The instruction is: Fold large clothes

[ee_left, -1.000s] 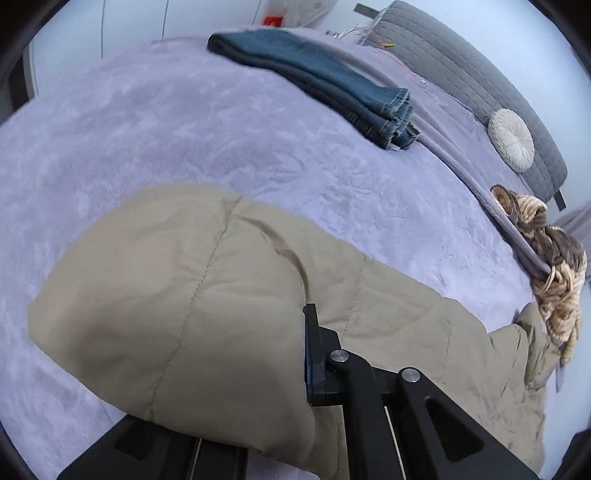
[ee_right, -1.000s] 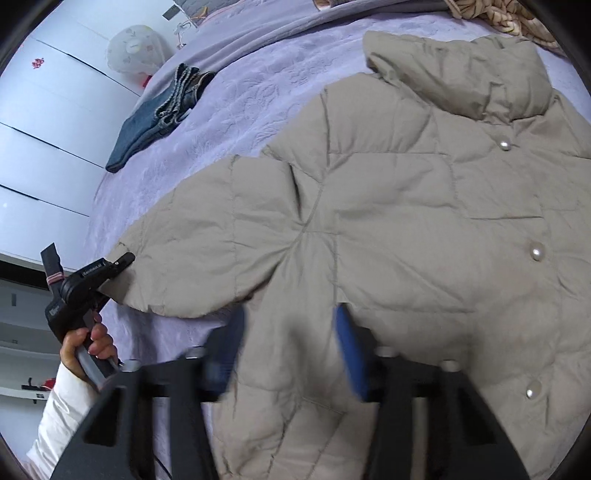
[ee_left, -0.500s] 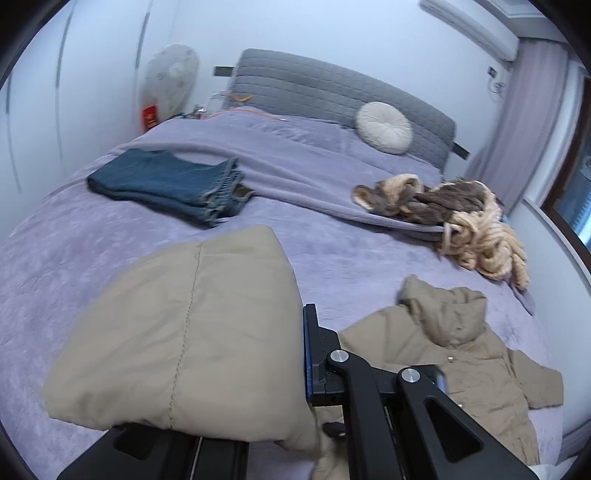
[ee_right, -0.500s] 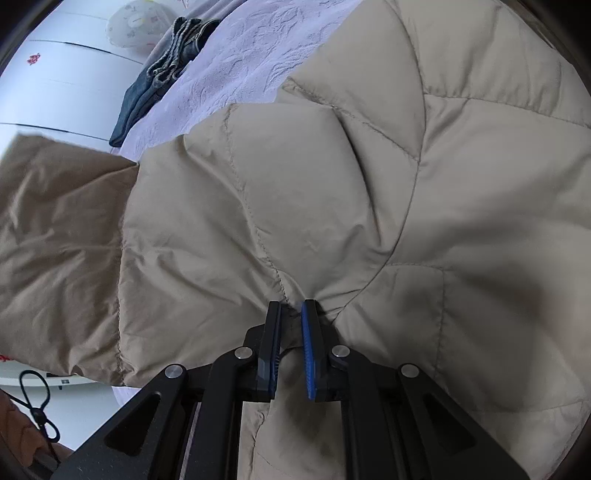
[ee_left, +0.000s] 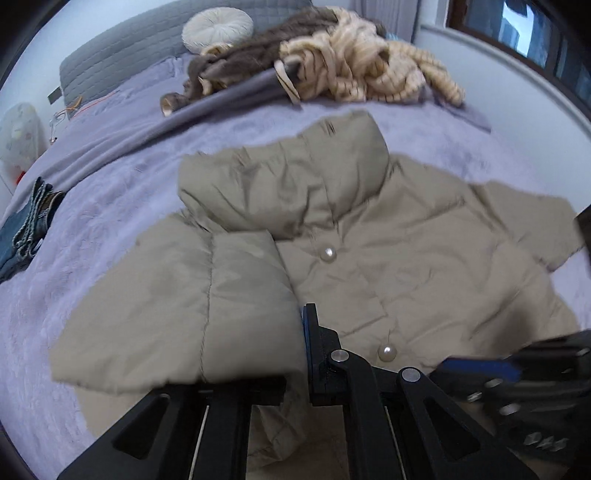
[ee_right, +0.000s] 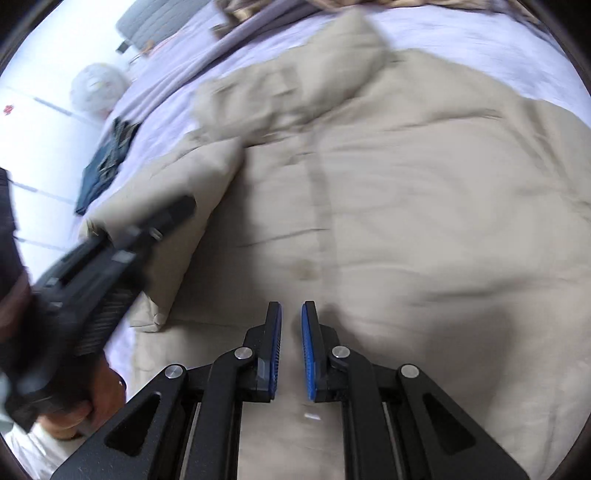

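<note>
A beige puffer jacket with pearl buttons lies face up on the purple bed, collar toward the headboard. My left gripper is shut on the jacket's left sleeve and holds it folded over the jacket's front. In the right wrist view the left gripper shows at the left, on the sleeve. My right gripper hovers just above the jacket's lower front, fingers a narrow gap apart with nothing between them. It also shows blurred in the left wrist view.
Folded blue jeans lie at the bed's left side. A heap of brown and cream clothes lies near the grey headboard with a round white cushion. A wall and window sill run along the right.
My left gripper has carried the sleeve across onto the jacket's front. My right gripper has let go of the fabric at the armpit, opened slightly and pulled back toward the hem.
</note>
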Tool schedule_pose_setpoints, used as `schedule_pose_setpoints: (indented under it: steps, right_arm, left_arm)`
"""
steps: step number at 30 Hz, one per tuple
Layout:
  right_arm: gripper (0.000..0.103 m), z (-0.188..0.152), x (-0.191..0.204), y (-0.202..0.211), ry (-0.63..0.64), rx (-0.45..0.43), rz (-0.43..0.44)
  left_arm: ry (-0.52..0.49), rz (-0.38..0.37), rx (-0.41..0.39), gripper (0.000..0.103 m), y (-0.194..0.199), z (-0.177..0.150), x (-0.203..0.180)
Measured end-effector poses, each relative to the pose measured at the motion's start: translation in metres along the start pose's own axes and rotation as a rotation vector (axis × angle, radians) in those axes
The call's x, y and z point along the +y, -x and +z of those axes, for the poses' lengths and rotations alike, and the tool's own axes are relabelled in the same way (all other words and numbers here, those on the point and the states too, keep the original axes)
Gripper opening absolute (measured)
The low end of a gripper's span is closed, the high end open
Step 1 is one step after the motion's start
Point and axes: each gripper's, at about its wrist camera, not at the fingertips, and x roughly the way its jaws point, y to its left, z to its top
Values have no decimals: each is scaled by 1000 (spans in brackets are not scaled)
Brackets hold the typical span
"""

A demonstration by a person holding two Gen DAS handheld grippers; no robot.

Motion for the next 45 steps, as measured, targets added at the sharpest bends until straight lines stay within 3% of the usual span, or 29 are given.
schedule_pose_setpoints:
  steps: [4,8,9,10,12,16,20,21,22,23,25,30,33,36,39,40,41,42,43,45]
  right_arm:
    - [12,-3,-32,4,-66,5,-33]
    - [12,1,-32,-1,-78,10,-25]
    - [13,3,-28,-2,-73,12,-28]
    - [13,9,-29,-4,-66,13,-30]
    - [13,12,-32,-4,-55,14,-31]
    - [13,19,-23,-5,-17,16,-29]
    - [19,29,-1,-7,34,15,-37]
    - [41,30,2,-5,58,10,-42]
    - [75,28,7,0,96,2,-55]
    - [88,30,22,0,145,-16,-75]
    - [91,31,55,5,275,-74,-93]
    - [91,6,128,-8,647,-124,-247]
    - [91,-7,153,-27,795,-135,-338]
    - [90,4,167,-46,840,-175,-410]
    - [89,28,149,-31,722,-239,-419]
    - [80,36,138,-22,666,-266,-408]
    - [68,42,122,-11,603,-290,-386]
    - [25,48,103,-2,542,-292,-347]
    - [5,52,82,4,474,-273,-304]
    - [5,55,42,11,328,-245,-236]
  left_arm:
    - [-53,60,57,9,-26,-22,-17]
    - [-39,34,51,9,-17,-28,-17]
    - [-36,32,54,16,-15,-28,-16]
    - [-37,33,56,47,-12,-30,-14]
    - [-42,45,28,89,0,-35,-14]
    - [-37,56,1,89,15,-42,-6]
    - [70,49,-47,89,51,-52,34]
    - [114,52,-63,89,62,-58,49]
    - [161,61,-73,89,69,-60,68]
    - [215,74,-76,89,77,-67,87]
    - [334,72,-60,89,80,-77,131]
    - [632,48,6,89,62,-109,226]
    - [715,17,48,89,42,-123,244]
    - [700,85,82,89,28,-126,236]
    - [695,108,93,89,21,-133,227]
    - [693,113,95,89,20,-133,225]
    - [687,121,99,89,19,-133,224]
    - [679,132,101,89,18,-133,222]
    - [671,144,102,89,17,-133,220]
    - [648,162,107,89,15,-132,217]
